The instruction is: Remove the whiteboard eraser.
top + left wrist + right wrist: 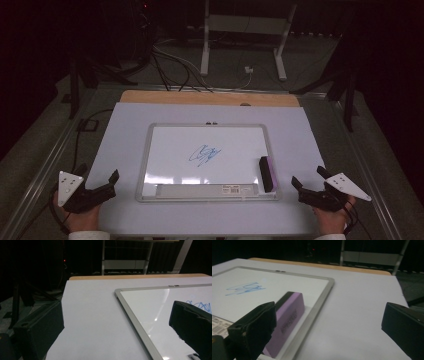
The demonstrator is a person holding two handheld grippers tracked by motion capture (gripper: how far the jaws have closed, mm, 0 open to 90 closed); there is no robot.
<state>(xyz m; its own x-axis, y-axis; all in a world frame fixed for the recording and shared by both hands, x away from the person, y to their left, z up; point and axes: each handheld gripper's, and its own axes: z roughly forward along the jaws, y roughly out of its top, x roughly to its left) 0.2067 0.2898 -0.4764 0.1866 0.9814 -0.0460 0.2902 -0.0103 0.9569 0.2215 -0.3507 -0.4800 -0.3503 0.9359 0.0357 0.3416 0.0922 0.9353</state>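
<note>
Where the surface (125,150) carries a whiteboard (150,155), blue scribble (205,154) and purple eraser (266,173) lie within its frame; left gripper (100,176) and right gripper (309,176) gape wide, empty.

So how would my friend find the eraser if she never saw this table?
Find the whiteboard lying flat on the white table. Look along its right edge, near the right gripper. The eraser is the small purple block with a black top, lying beside the blue scribble.
</note>
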